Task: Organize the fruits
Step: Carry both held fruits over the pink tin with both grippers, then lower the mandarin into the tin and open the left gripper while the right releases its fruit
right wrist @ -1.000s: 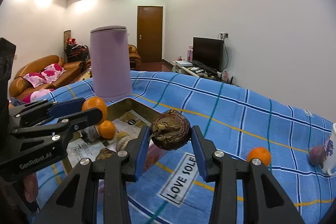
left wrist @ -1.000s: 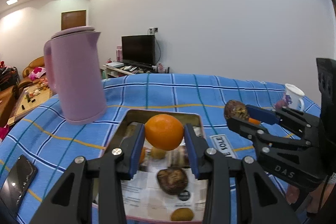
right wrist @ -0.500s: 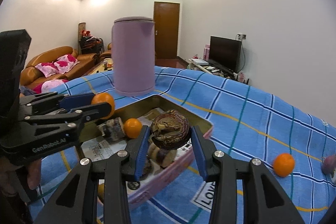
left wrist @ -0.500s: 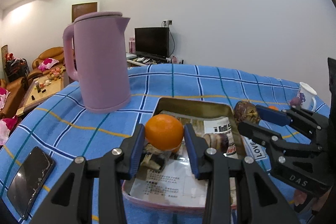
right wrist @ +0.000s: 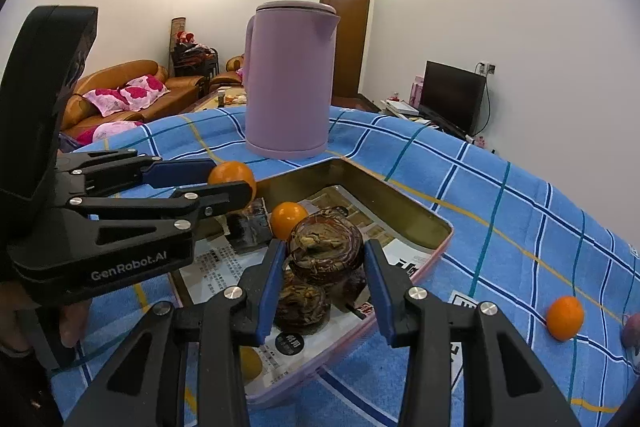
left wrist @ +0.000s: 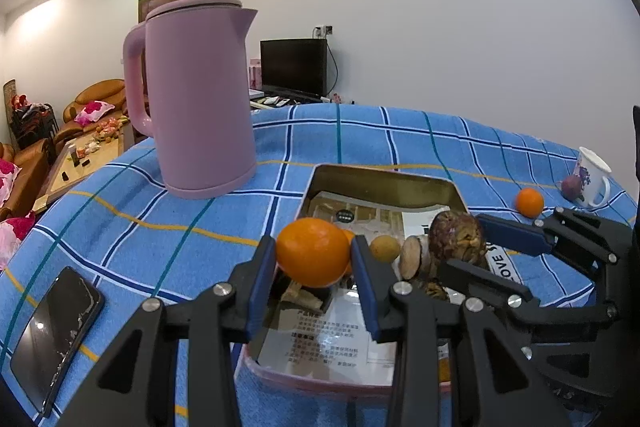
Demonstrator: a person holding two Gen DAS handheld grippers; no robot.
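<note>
**Both tongs hold fruit over the tin tray**

The landmark is the shallow tin tray (left wrist: 384, 177), lined with printed paper, which sits on the desk (left wrist: 160, 227) under a blue checked cloth.

Nearest the near rim of the tray, the left tongs (left wrist: 314, 261) are closed on an orange (left wrist: 312, 251), their blue pads pressed to either side of it, and the fruit hangs just above the tray's near left part. Beside them, over the tray's right half, the right tongs (right wrist: 324, 269) grip a wrinkled brown-purple fruit (right wrist: 326, 251) in the same way; it hangs above a second wrinkled fruit (right wrist: 302, 303) that lies inside the tray.

Inside the tray also lie a smaller orange (right wrist: 289, 219), a small yellowish round fruit (left wrist: 385, 247) and a few cut or dark pieces that are hard to tell apart.

To the left of the tray, near the desk's edge, a dark phone (left wrist: 52, 335) lies flat on the cloth. To the right of the tray, well apart from it, a loose orange (left wrist: 529, 202) rests on the cloth, and farther right a purple fruit (left wrist: 572, 186) lies against a white mug (left wrist: 592, 177).

Behind the tray's far left corner stands an upright pink kettle (left wrist: 196, 95) with its lid on. Beyond the desk are a dark television (left wrist: 294, 67) and brown sofas (right wrist: 120, 95).
</note>
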